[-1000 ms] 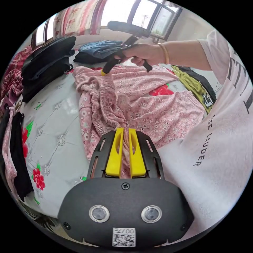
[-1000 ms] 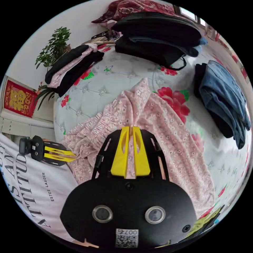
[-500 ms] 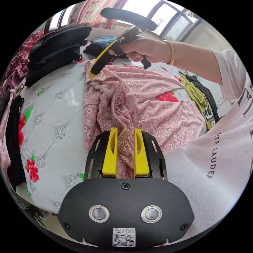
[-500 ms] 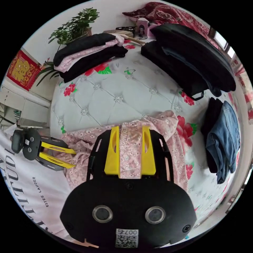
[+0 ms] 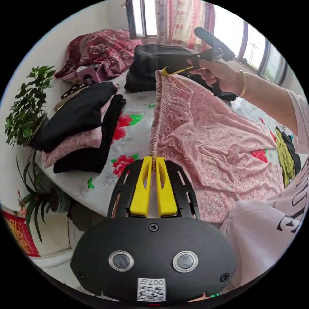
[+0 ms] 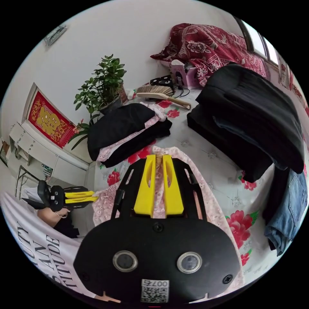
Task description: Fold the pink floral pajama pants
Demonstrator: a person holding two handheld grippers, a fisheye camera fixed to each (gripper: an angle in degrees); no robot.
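Waistband of pajama pants stretched between both tongs above the bed.

Left tongs are pressed together on the elastic waistband of the pink floral pajama pants; right tongs pinch its far end, holding it taut. The legs drape onto the bed. Farther left lies a folded black-and-pink stack, then a potted plant.

White wall, bright windows, perhaps a quilted bed.
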